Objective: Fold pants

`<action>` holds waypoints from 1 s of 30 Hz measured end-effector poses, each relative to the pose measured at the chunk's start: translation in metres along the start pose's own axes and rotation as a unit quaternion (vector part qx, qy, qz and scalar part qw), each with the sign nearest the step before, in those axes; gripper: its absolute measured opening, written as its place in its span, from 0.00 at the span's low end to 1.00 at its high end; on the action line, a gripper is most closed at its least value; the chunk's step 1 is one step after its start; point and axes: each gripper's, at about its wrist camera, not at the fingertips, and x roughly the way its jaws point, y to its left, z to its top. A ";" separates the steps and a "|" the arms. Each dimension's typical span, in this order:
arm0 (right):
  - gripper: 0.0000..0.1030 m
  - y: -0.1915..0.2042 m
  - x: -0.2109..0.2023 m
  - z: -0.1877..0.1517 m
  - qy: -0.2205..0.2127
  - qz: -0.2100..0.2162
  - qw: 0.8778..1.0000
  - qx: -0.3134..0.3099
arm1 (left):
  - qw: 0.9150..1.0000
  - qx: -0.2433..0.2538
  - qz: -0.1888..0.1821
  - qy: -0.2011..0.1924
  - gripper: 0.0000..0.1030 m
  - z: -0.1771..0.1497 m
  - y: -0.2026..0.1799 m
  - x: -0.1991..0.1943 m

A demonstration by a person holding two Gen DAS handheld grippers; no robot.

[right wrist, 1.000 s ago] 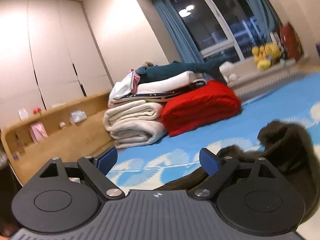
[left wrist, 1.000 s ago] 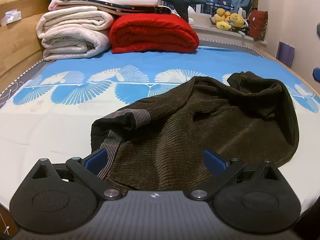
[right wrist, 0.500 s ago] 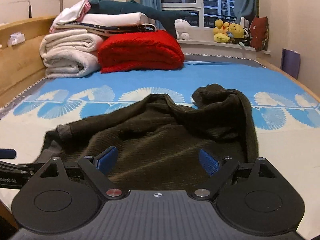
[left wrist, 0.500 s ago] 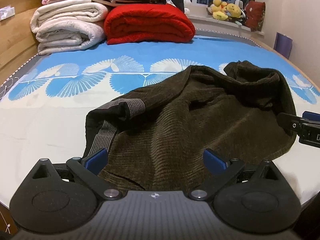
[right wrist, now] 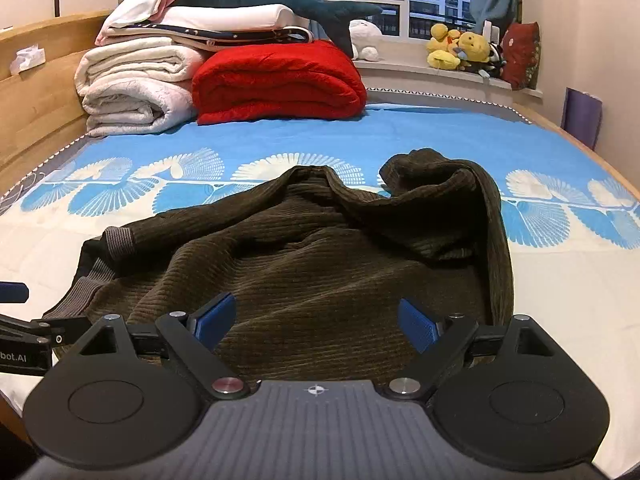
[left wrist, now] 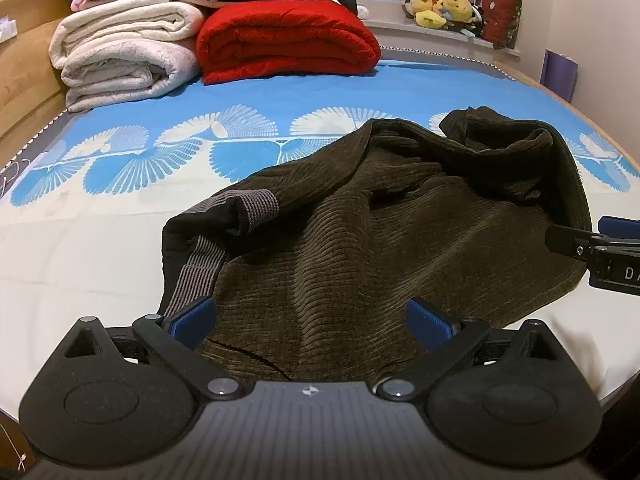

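Dark brown corduroy pants [left wrist: 380, 232] lie crumpled on the bed, with the grey ribbed waistband [left wrist: 200, 264] turned out at the left. They also show in the right wrist view [right wrist: 320, 264]. My left gripper [left wrist: 312, 320] is open and empty, just above the pants' near edge by the waistband. My right gripper [right wrist: 314, 320] is open and empty over the near right part of the pants. The right gripper shows at the right edge of the left wrist view [left wrist: 600, 248]; the left gripper shows at the left edge of the right wrist view [right wrist: 24, 328].
The bed [left wrist: 120, 248] has a blue and white fan-print sheet. Folded white blankets [left wrist: 124, 52] and a red blanket [left wrist: 288, 40] are stacked at the far end. A wooden side rail [left wrist: 24, 80] runs along the left. Plush toys [right wrist: 460, 50] sit on the window sill.
My right gripper has swung from pointing at the wall down to the pants. My left gripper has moved slightly forward. The pants have not moved.
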 end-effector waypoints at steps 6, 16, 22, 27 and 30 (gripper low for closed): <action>0.86 0.003 0.001 0.000 0.001 -0.002 1.000 -0.005 | 1.000 -0.001 -0.001 0.002 0.99 0.000 0.001 0.001; 0.86 0.006 0.003 -0.001 0.005 -0.003 1.000 -0.005 | 1.000 -0.002 -0.002 0.001 0.99 0.000 0.001 0.001; 0.86 0.006 0.004 -0.001 0.004 -0.003 1.000 -0.005 | 1.000 -0.003 -0.001 0.002 0.99 0.000 0.001 0.002; 0.86 0.007 0.004 -0.001 0.005 -0.003 1.000 -0.005 | 1.000 -0.003 -0.002 0.002 0.99 0.000 0.000 0.002; 0.86 0.007 0.003 -0.001 0.004 -0.003 1.000 -0.005 | 1.000 -0.002 -0.002 0.002 0.99 0.000 0.000 0.002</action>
